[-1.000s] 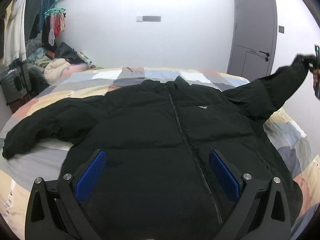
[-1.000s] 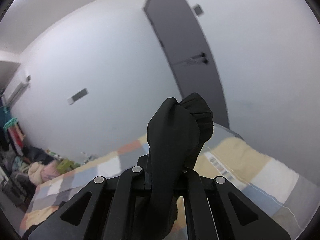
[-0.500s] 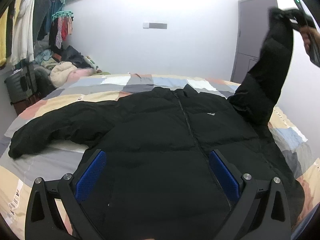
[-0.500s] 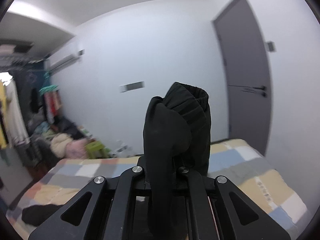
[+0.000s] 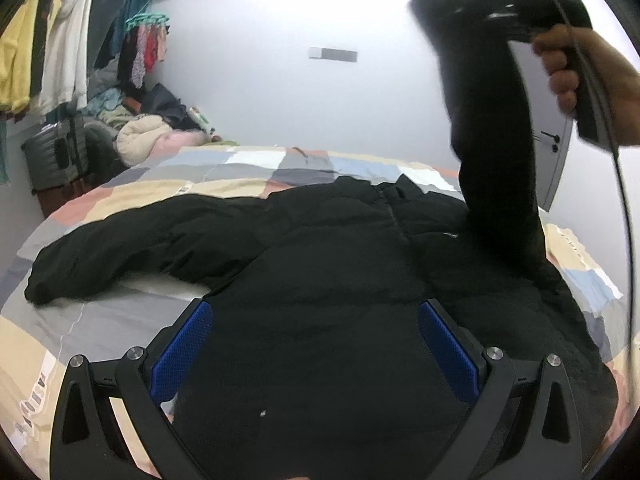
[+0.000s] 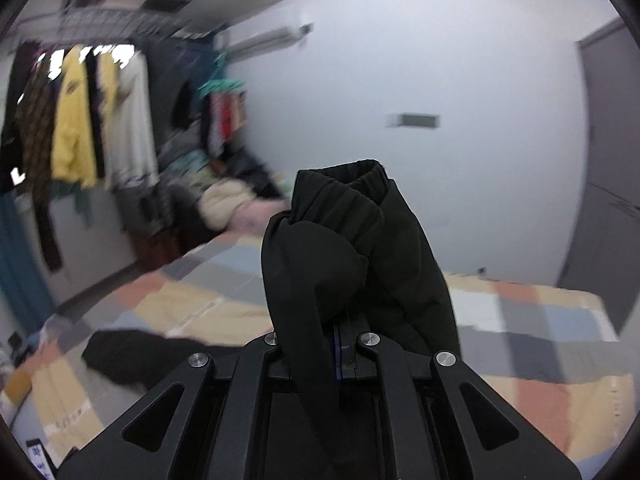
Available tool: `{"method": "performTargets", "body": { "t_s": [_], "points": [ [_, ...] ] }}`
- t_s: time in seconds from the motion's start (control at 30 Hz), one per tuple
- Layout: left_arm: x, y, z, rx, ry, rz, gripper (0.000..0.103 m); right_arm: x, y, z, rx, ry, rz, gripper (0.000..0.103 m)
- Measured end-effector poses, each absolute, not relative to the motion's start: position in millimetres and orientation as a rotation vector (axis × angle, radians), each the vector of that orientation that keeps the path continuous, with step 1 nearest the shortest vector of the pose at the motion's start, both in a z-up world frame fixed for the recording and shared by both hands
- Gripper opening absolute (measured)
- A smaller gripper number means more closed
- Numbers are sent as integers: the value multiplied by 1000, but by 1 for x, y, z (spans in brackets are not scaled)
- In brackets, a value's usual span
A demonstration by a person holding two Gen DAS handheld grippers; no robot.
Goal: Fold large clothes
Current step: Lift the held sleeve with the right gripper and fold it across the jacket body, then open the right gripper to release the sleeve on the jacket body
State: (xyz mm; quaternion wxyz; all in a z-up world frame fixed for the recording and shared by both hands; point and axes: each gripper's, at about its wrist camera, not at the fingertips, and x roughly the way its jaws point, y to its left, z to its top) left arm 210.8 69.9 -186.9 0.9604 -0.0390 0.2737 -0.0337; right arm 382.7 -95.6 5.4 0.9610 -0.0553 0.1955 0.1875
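Observation:
A large black puffer jacket (image 5: 320, 280) lies front up on the patchwork bed (image 5: 100, 320), zip closed, collar at the far end. Its left sleeve (image 5: 120, 252) stretches out flat to the left. My left gripper (image 5: 316, 340) is open, blue pads wide apart, hovering over the jacket's lower front. My right gripper (image 6: 344, 344) is shut on the cuff of the right sleeve (image 6: 352, 248). In the left wrist view the right gripper (image 5: 520, 20) holds that sleeve (image 5: 492, 140) high above the jacket's right shoulder.
A clothes rail (image 5: 60, 40) with hanging garments and a pile of laundry (image 5: 152, 136) stand left of the bed. A grey suitcase (image 5: 52, 156) sits beside them. A grey door (image 6: 608, 160) is on the right wall. A cable (image 5: 624, 200) hangs from the right gripper.
My right gripper has lifted the right sleeve higher and swung it leftward over the jacket, its camera turning from the door toward the clothes rail. My left gripper has stayed open above the hem.

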Motion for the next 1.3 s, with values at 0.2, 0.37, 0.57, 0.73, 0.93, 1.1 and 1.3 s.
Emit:
{"method": "performTargets", "body": {
  "t_s": [0.2, 0.37, 0.57, 0.73, 0.93, 1.1, 1.3],
  "points": [
    [220, 92, -198, -143, 593, -56, 103, 400, -25, -57, -185, 509, 469, 8],
    [226, 98, -206, -166, 614, -49, 103, 413, 3, -112, -218, 607, 517, 10],
    [231, 98, -214, -165, 643, -45, 103, 422, 11, -164, -237, 733, 559, 10],
    [235, 99, -219, -170, 663, -54, 103, 421, 14, -176, -245, 753, 561, 18],
    [234, 97, -220, -159, 670, -52, 103, 418, 6, -157, -196, 736, 603, 50],
    [231, 95, -217, -146, 661, -49, 103, 405, -10, -128, -173, 668, 603, 51],
    [228, 95, -215, -143, 659, -47, 103, 390, -45, -91, -164, 580, 549, 54]
  ]
}}
